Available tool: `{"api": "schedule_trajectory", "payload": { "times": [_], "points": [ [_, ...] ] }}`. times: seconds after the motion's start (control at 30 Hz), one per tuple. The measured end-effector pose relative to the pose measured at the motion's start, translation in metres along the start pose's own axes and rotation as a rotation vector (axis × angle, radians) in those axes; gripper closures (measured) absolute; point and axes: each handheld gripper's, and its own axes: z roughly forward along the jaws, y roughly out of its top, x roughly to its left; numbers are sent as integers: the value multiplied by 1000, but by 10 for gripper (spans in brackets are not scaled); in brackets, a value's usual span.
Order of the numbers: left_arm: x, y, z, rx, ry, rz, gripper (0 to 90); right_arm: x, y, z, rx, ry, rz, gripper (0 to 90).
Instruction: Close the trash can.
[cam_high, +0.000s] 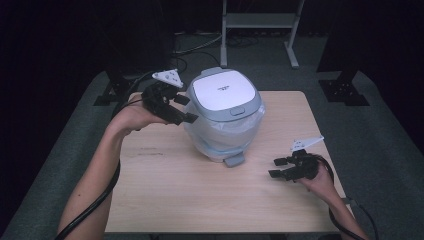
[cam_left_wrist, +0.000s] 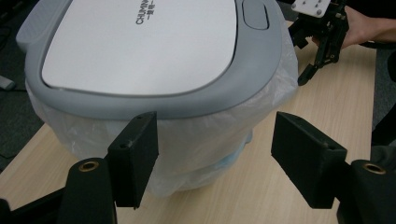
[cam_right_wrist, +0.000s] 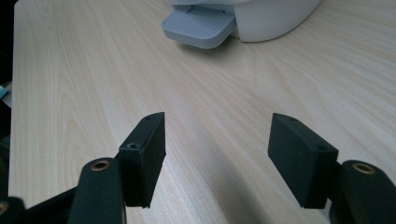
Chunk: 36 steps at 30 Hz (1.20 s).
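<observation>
small pedal bin (cam_high: 225, 117) sits a little back of centre on the wooden tabletop (cam_high: 165, 195), closer to the left gripper than to the right one. lid (cam_high: 224, 90) is down, white panel in a grey rim (cam_left_wrist: 154, 100), so contents can't be seen. a translucent plastic liner bag (cam_high: 235, 131) is fitted inside, its edge pinched under the rim and the rest ballooning out over the body; a pale blue patch shows through the bag low down in the left gripper view. grey foot pedal (cam_high: 234, 160) sticks out at the base on the near side, resting on the tabletop; in the right gripper view it shows at the top (cam_right_wrist: 198, 28). writing: dark print on the lid panel (cam_left_wrist: 144, 11), starts "chumn", rest cut off by the frame edge; same mark is too small to read in the high view. a grey latch button (cam_left_wrist: 254, 15) sits on the lid rim at the front. left gripper (cam_high: 181, 109) is held at the bin's left side at rim height, jaws released and wide apart, nothing between the pads; whether it touches the bag can't be told. right gripper (cam_high: 278, 167) is low over the tabletop to the right of the bin, well apart from it, jaws released and empty, pointing toward the pedal.
</observation>
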Motion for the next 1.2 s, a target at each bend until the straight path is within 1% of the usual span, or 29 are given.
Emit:
{"api": "schedule_trajectory", "payload": {
  "times": [0.07,0.1,0.13,0.2,0.37,0.47,0.6,0.63,0.8,0.9,1.0,1.07,1.17,1.2],
  "points": [
    [-1,-6,-2,-1,0,-10,310,0,0,-1,-2,-1,0,356],
    [0,-8,-4,3,-1,-7,310,0,0,-1,-4,-1,1,356],
    [-1,-11,-5,-5,1,-18,311,0,0,-2,-4,-3,0,356],
    [-2,-16,-7,-1,7,-21,311,0,0,-2,-7,-4,2,356],
    [-5,-29,-10,-9,6,-33,308,-1,-1,-3,-8,-7,7,356],
    [-7,-36,-10,-18,1,-54,297,-1,-1,-3,-10,-7,8,356],
    [-10,-43,-11,-20,5,-49,291,-1,-1,-3,-8,-8,7,356],
    [-11,-44,-11,-26,6,-53,291,-1,-1,-2,-10,-9,6,356],
    [-14,-53,-11,-23,15,-56,280,-1,-1,-3,-12,-11,3,356],
    [-15,-59,-11,-27,10,-62,281,-1,-1,-3,-13,-13,5,356],
    [-17,-66,-10,-30,18,-65,278,-1,-1,-3,-13,-13,6,356],
    [-18,-70,-10,-40,19,-74,273,-1,-1,-3,-13,-14,7,356],
    [-18,-76,-9,-36,29,-75,267,-1,-1,-3,-12,-13,3,356],
    [-19,-79,-9,-43,30,-79,266,0,-1,-3,-12,-14,4,356]
  ]
}}
